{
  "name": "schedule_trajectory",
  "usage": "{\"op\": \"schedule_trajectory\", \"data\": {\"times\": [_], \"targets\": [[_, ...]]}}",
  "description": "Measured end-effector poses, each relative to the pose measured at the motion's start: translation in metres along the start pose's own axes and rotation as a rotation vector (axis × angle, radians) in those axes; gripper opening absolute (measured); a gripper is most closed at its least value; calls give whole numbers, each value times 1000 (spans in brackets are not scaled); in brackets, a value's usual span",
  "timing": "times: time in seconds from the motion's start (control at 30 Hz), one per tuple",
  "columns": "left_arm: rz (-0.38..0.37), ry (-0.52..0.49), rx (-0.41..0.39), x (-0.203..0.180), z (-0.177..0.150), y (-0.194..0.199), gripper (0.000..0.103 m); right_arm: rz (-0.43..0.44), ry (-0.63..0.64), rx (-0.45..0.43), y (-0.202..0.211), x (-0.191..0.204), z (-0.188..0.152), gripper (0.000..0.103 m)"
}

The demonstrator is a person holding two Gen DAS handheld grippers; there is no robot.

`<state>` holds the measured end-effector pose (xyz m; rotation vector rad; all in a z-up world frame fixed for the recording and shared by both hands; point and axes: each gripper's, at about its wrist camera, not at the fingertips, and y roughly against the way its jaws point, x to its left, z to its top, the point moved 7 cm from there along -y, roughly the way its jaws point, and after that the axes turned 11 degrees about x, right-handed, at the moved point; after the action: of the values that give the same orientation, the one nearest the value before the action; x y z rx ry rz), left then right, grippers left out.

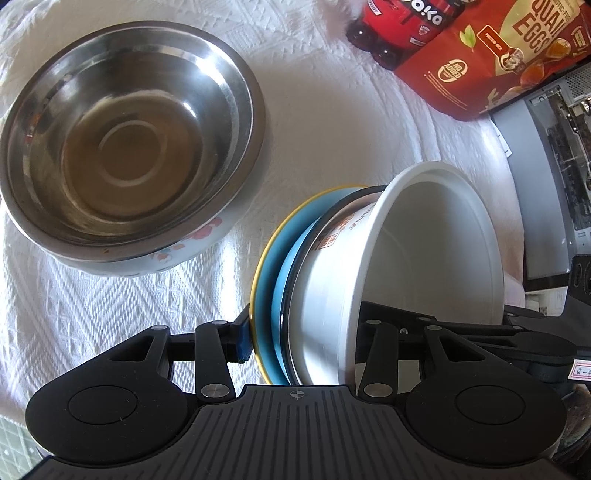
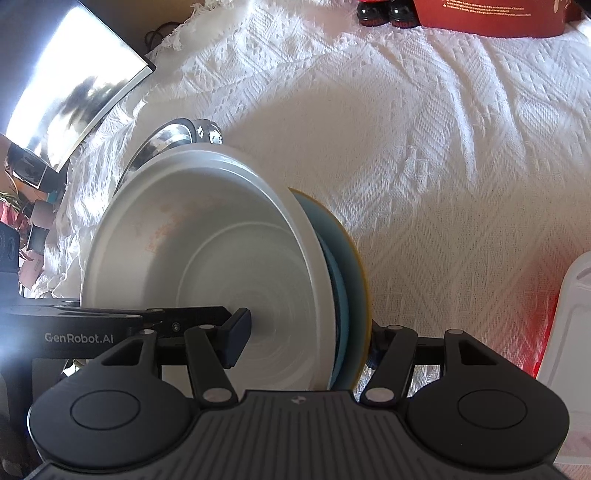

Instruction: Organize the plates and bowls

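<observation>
- Your left gripper [image 1: 301,332] is clamped across a tilted stack held on edge: one blue pad [image 1: 242,341] presses the back of the light-blue plate with a yellow rim [image 1: 264,273], the other finger reaches inside the white plastic bowl [image 1: 436,258].
- Your right gripper [image 2: 306,339] grasps the same stack from the opposite side: its dark pad [image 2: 236,338] sits against the white bowl's inner floor, while the other finger is behind the plate and mostly hidden.
- Between the white bowl and the plate you can see a dark-rimmed piece nested; what it is cannot be told.
- The stack hangs above the white woven tablecloth [image 2: 424,166], roughly over the table's middle.
- Further off, toward the cloth's left side in the left wrist view, a shiny stainless-steel bowl [image 1: 129,136] sits nested in a white enamel bowl with floral print [image 1: 177,254], upright and well apart from your stack.
- At the far edge stand a red quail-egg carton [image 1: 498,55] and dark-red bottles [image 1: 391,33], just beside each other.
- A translucent white plastic container [image 2: 569,332] sits near the table's right edge.
</observation>
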<state>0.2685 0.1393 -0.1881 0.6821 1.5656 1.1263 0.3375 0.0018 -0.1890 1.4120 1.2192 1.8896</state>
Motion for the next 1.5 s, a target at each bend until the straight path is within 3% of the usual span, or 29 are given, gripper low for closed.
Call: {"op": "schedule_trajectory", "data": {"times": [0.33,0.57,1.03,1.33,1.5], "targets": [[-20,42,12,4,3,-1,48,10,7,4,0,0,-1,61],[-66,40,-30,8,3,-5,51,26,-7,3,0,0,-2,62],[-31,-5,-45,-6,0,6,51,60,-46,32,7,1,-9,62],[-40,-43,-73,-15,14,46,51,48,-54,-3,36,18,-1,62],[-12,-72,-122,0,39,92,52,48,-11,-24,57,55,24,64]]}}
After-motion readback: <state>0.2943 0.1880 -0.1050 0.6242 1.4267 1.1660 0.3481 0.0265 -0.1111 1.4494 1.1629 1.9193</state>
